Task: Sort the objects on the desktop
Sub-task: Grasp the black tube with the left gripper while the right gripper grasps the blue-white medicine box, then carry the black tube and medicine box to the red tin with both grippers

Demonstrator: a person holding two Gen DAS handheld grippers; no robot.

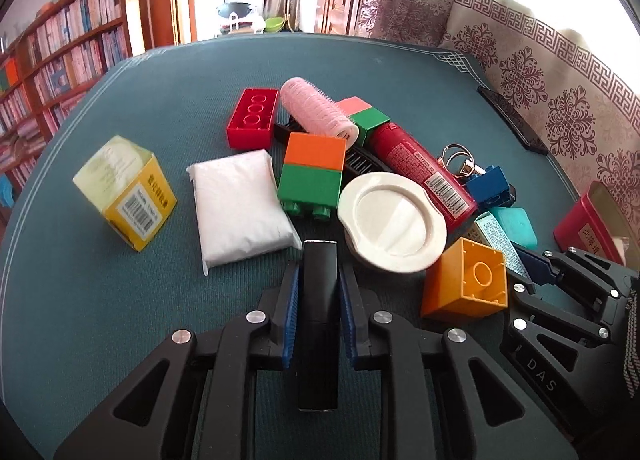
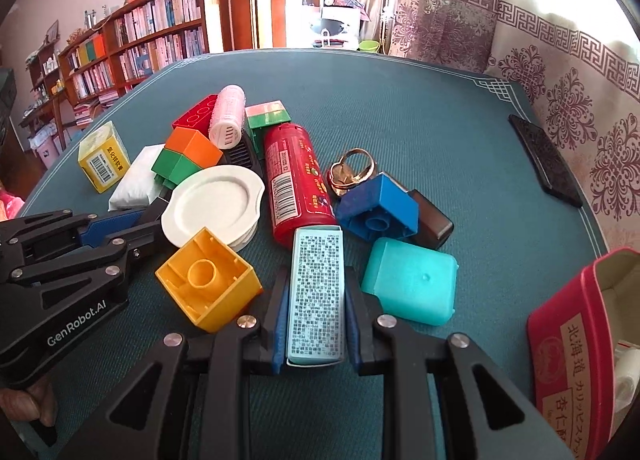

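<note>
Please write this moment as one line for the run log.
left gripper: shut on black bar | right gripper: shut on pale blue box | pile: unsorted on table

Matt woven table cloth (image 2: 440,148); glossy plastic bricks (image 1: 466,280); cardboard box (image 1: 128,196).

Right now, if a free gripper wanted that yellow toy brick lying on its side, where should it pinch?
Probably across two opposite flat outer walls of the yellow brick, coming from above. Its hollow underside faces the cameras, and the white plate crowds its far edge, so the near part is clearest.
</note>
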